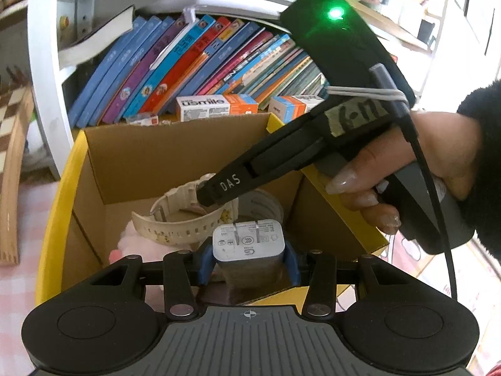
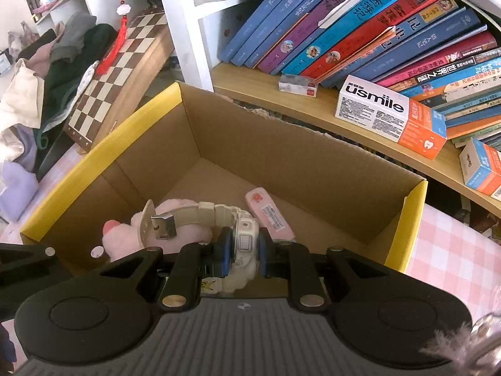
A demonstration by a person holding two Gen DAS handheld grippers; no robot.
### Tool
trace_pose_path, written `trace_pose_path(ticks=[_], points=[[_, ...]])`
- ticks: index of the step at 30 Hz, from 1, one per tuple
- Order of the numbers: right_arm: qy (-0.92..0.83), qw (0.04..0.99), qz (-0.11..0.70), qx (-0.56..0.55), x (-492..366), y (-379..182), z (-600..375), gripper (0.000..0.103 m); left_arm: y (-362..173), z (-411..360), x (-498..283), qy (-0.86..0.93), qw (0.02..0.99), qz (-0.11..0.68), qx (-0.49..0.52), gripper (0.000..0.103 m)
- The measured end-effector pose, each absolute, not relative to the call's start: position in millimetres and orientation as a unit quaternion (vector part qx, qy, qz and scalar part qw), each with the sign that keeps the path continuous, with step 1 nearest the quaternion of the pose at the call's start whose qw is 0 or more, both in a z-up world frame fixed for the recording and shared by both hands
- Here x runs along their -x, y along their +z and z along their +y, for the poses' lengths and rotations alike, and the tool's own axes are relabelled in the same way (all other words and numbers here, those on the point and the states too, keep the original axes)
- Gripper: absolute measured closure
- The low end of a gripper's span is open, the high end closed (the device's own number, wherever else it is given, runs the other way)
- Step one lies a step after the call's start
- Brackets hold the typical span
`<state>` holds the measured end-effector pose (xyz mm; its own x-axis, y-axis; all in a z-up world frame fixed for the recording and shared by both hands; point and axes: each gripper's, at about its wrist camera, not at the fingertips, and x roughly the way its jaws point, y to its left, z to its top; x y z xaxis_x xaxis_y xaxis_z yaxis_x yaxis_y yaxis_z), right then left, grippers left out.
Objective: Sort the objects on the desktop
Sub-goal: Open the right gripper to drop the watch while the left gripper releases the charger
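In the left wrist view my left gripper (image 1: 249,261) is shut on a white plug-in charger (image 1: 249,244), prongs facing up, just over the near edge of a yellow-rimmed cardboard box (image 1: 62,188). My right gripper (image 1: 213,194) reaches into the box from the right, held by a person's hand (image 1: 407,169). It is shut on a cream wristwatch (image 1: 175,219). In the right wrist view the right gripper (image 2: 242,250) pinches the watch case (image 2: 244,238), and the strap and buckle arch to the left. Below it in the box (image 2: 150,103) lie a pink plush toy (image 2: 125,232) and a flat pink case (image 2: 269,213).
A shelf of slanting books (image 2: 360,25) stands behind the box, with toothpaste cartons (image 2: 391,116) on its ledge. A chessboard (image 2: 119,69) and a pile of clothes (image 2: 47,72) sit to the left. The table has a pink chequered cloth (image 2: 454,250).
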<state>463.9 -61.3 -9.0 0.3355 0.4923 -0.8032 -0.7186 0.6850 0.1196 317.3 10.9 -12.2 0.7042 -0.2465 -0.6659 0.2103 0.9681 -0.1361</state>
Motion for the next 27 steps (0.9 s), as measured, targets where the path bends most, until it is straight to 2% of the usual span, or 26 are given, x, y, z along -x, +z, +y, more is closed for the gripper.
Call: trace_pose_path(ticks=[10,14,19,20,21,24,27], points=[[0.373,0.808,0.434,0.141,-463,-9,-56,0.086,-7,13,-313,-0.080,0.931,0.357,-0.006,0.052],[0.371,0.811,0.432,0.136,-463,-7,-58,0.086,0,13,-302,-0.069,0.937,0.342,-0.006,0.043],[0.371,0.818,0.420,0.130,-458,1,-63,0.083,11,14,-281,-0.058,0.945,0.321,-0.016,0.039],[0.372,0.820,0.417,0.127,-456,3,-64,0.074,13,15,-277,-0.056,0.947,0.317,-0.019,0.039],[0.373,0.822,0.412,0.123,-455,6,-66,0.060,14,17,-273,-0.052,0.947,0.316,-0.020,0.038],[0.366,0.831,0.403,0.114,-449,12,-72,0.038,17,24,-262,-0.039,0.949,0.314,-0.019,0.036],[0.357,0.837,0.400,0.106,-444,15,-78,0.035,17,35,-252,-0.017,0.949,0.316,-0.007,0.035]])
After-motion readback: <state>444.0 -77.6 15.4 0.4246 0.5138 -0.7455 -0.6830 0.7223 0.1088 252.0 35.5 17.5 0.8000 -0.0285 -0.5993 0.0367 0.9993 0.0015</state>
